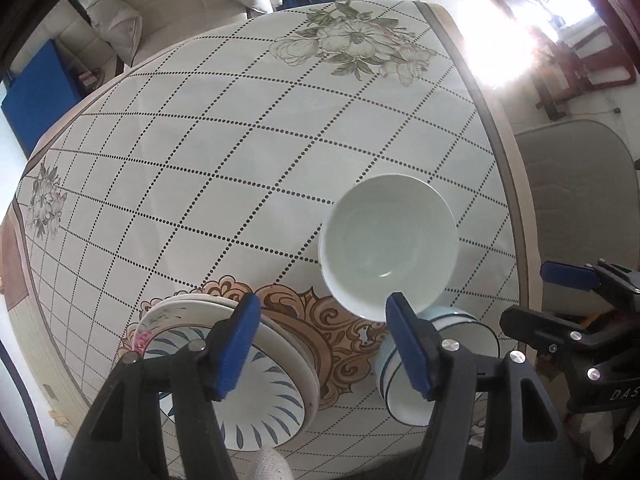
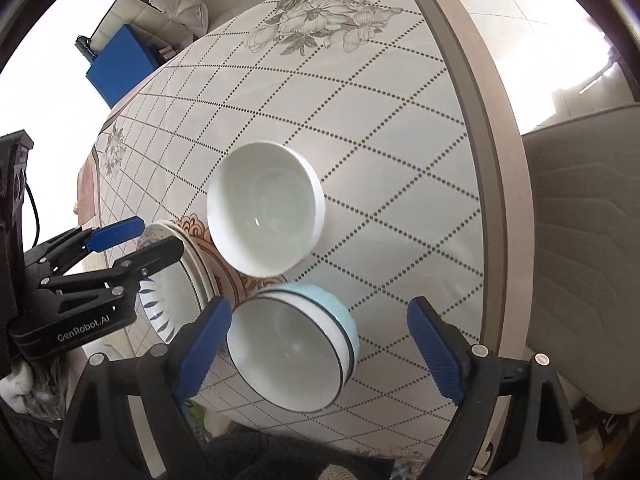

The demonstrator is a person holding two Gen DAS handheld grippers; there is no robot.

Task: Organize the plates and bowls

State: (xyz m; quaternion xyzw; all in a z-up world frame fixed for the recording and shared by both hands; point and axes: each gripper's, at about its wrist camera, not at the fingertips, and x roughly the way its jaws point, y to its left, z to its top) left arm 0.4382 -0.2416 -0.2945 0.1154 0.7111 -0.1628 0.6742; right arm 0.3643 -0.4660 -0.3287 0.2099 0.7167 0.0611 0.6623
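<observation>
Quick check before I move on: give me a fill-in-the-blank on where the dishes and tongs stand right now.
1. The white bowl and the blue bowl both sit ____ side up on the table.
2. The plates form one ____, with the blue-leaf plate on top.
3. The right tongs hang open around the ____ bowl.
4. The left tongs hold ____.

Missing words: open; stack; blue; nothing

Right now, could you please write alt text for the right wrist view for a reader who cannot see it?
The open right hand-held gripper frames a light blue bowl near the table's edge. A plain white bowl sits just beyond it, with stacked plates to the left under the open left hand-held gripper.
</observation>
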